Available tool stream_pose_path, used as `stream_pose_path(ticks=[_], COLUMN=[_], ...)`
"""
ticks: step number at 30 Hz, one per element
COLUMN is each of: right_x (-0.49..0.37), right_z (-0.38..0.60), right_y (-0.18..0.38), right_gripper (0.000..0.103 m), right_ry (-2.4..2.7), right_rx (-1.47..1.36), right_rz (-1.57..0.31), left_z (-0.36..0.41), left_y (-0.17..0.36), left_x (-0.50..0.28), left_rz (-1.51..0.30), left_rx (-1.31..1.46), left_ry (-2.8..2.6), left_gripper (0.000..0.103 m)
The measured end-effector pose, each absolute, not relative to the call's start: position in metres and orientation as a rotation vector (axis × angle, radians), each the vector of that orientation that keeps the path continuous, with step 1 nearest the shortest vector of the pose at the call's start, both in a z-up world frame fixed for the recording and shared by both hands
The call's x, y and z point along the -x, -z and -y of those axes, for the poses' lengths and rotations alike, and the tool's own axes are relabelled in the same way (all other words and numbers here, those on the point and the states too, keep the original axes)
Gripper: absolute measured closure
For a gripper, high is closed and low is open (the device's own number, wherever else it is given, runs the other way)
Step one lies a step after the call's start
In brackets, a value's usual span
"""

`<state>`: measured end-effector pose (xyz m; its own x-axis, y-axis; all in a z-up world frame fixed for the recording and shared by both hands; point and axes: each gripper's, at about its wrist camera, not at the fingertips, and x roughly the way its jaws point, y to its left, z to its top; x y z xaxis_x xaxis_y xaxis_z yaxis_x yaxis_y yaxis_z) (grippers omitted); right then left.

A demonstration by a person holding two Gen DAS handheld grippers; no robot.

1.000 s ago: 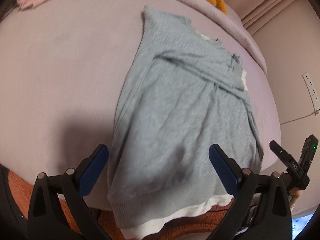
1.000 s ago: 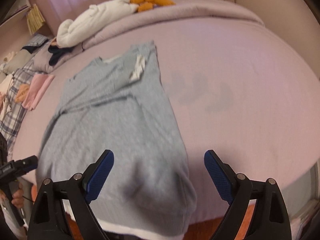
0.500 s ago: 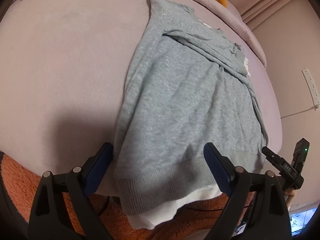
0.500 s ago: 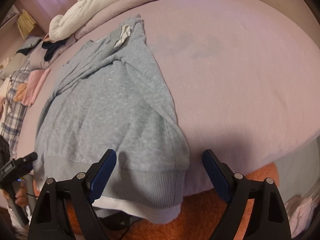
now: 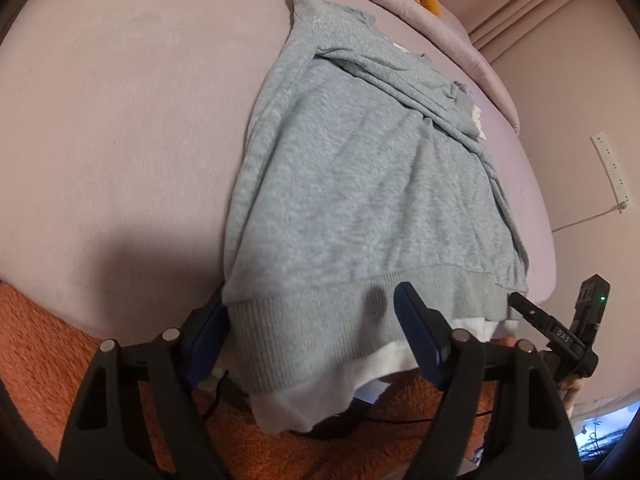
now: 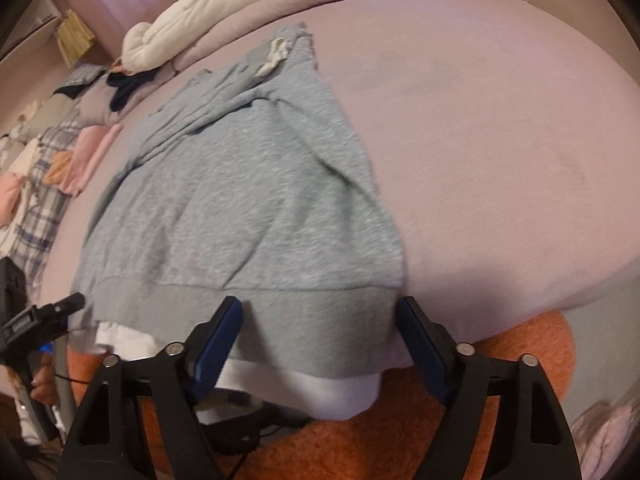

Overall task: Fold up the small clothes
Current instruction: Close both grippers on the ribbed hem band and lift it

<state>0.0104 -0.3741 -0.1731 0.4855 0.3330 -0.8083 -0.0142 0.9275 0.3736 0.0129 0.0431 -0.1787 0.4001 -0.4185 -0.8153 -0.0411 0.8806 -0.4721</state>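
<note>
A grey knit sweater [image 5: 360, 184] with a white underlayer lies on the pink bed, its ribbed hem [image 5: 320, 320] hanging over the near edge. It also shows in the right wrist view [image 6: 240, 208]. My left gripper [image 5: 316, 340] is open, its fingers straddling the hem's left corner. My right gripper [image 6: 320, 344] is open, its fingers straddling the hem's right corner [image 6: 340, 320]. Neither pinches the cloth. The sleeves are folded across the sweater's upper part.
The pink bed sheet [image 5: 120, 140] spreads wide to both sides. An orange fluffy rug [image 6: 360, 440] lies below the bed edge. White and orange plush items [image 6: 208, 4] and a pile of other clothes [image 6: 60, 152] sit at the far left. The other gripper [image 5: 560, 332] shows at right.
Both grippers have dropped lower and moved in to the sweater's hem. The fingers now sit on either side of the hem corners. They were above the cloth before.
</note>
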Motion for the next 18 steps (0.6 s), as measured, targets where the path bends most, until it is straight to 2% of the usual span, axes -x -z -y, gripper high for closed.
stream_pose_path(ticks=[4,6,7,10,12,13,14,18], right_x=[-0.013,-0.014,-0.014,-0.015,-0.017,-0.017,-0.018,-0.018], right_z=[0.371,0.368,0.367,0.364,0.359,0.357,0.357,0.359], right_y=[0.175,0.174,0.173,0.175,0.173,0.172,0.171,0.169], right_gripper=[0.028,0.035,0.043,0.049,0.054,0.063,0.076,0.079], right_ry=[-0.243,-0.244,-0.248,-0.267,-0.270,-0.280,-0.296,-0.331], right_rx=[-0.351,-0.351,-0.350,-0.362,-0.337,-0.333,-0.348,-0.428], right_rz=[-1.041,-1.035,-1.031,-1.026,-1.026,-1.026,-1.032,-1.043], left_z=[-0.046,-0.046,-0.044,-0.040,-0.036,-0.036,-0.036,-0.040], left_y=[0.182,0.181,0.180,0.179,0.179,0.180,0.181,0.175], left_x=[-0.012,-0.014,-0.014,-0.012,-0.012,-0.012,-0.013,-0.014], left_rz=[-1.129,-1.131,-1.133,-1.130,-1.125,-1.124,-1.127,-1.147], left_rx=[0.523,0.531,0.526,0.501,0.498,0.500,0.500,0.561], left_ry=[0.257,0.250,0.246,0.244,0.249,0.244,0.244,0.216], left_gripper=[0.025,0.030,0.032,0.046,0.062,0.065,0.073,0.076])
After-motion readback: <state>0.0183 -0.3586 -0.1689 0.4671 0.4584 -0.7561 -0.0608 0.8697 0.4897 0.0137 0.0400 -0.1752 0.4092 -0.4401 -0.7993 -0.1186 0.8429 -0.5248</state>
